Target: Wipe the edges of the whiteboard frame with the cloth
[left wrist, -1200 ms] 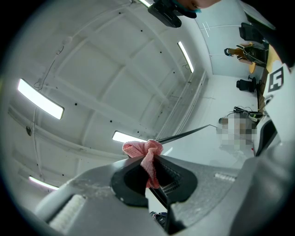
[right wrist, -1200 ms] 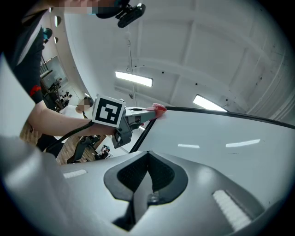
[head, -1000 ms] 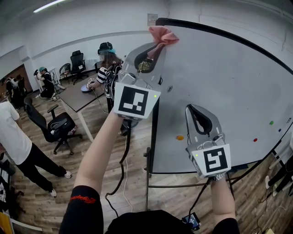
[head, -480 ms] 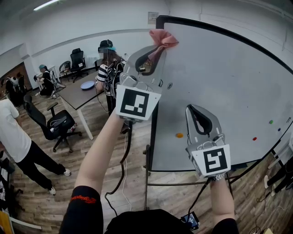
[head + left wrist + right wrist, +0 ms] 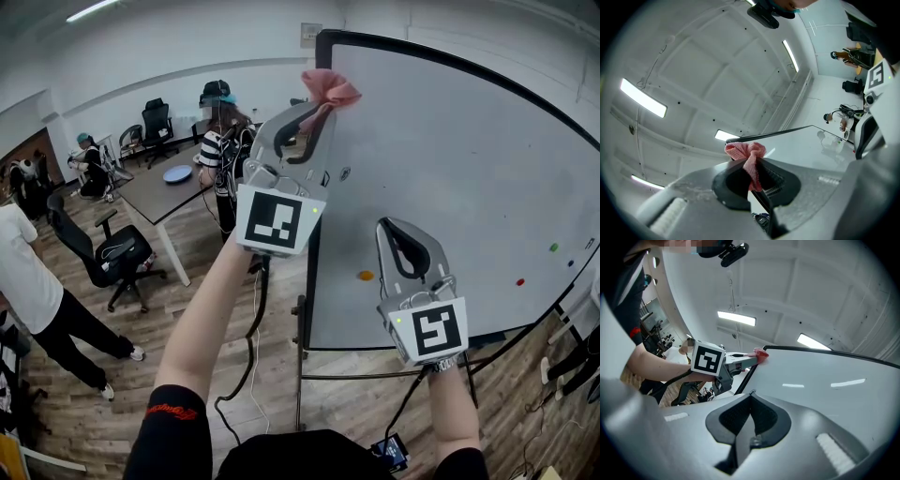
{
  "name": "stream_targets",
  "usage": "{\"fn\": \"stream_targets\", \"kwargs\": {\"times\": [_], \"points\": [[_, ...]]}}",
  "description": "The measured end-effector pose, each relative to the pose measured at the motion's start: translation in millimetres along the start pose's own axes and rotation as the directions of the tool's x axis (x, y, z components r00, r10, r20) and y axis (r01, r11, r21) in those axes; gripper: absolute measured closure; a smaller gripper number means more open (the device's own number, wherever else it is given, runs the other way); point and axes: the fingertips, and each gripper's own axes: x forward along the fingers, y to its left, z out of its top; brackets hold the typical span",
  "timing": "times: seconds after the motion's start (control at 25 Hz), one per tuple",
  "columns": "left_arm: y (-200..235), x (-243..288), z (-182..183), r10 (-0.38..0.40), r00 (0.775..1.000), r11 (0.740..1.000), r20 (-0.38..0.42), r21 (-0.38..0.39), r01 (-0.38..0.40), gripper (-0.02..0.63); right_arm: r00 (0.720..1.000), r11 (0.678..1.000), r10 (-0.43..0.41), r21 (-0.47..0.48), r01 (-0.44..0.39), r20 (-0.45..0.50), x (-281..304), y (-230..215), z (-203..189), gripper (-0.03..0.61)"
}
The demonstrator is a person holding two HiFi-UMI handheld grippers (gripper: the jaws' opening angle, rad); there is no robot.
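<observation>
A large whiteboard (image 5: pixel 469 178) with a black frame (image 5: pixel 319 141) fills the right of the head view. My left gripper (image 5: pixel 317 111) is raised and shut on a pink cloth (image 5: pixel 330 87), which bunches out past the jaw tips against the frame's left edge, near the top corner. In the left gripper view the pink cloth (image 5: pixel 747 157) sits pinched between the jaws with the black frame (image 5: pixel 773 134) just behind it. My right gripper (image 5: pixel 405 236) is held lower in front of the board, shut with nothing in it; its view shows the cloth (image 5: pixel 761 353) at the frame.
People stand and sit in the room at the left, near a grey table (image 5: pixel 169 192) and black office chairs (image 5: pixel 117 258). Small coloured magnets (image 5: pixel 366 276) dot the board. The board stands on a metal stand (image 5: pixel 302 375) over a wooden floor with cables.
The left gripper with the cloth has slid a little lower along the frame's left edge. The right gripper has barely moved.
</observation>
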Motion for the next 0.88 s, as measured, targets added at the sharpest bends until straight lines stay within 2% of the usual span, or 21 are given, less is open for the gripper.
{"fn": "stream_targets", "kwargs": {"times": [0.44, 0.88], "points": [[-6, -8, -5, -0.001, 1.000, 1.000, -0.024, -0.019, 0.000, 0.592, 1.000, 1.000, 0.005, 0.019, -0.005, 0.014, -4, 5, 2, 0.577], [-13, -16, -16, -0.004, 0.999, 0.999, -0.050, -0.033, 0.002, 0.592, 1.000, 1.000, 0.007, 0.014, -0.007, -0.011, -8, 6, -4, 0.577]]}}
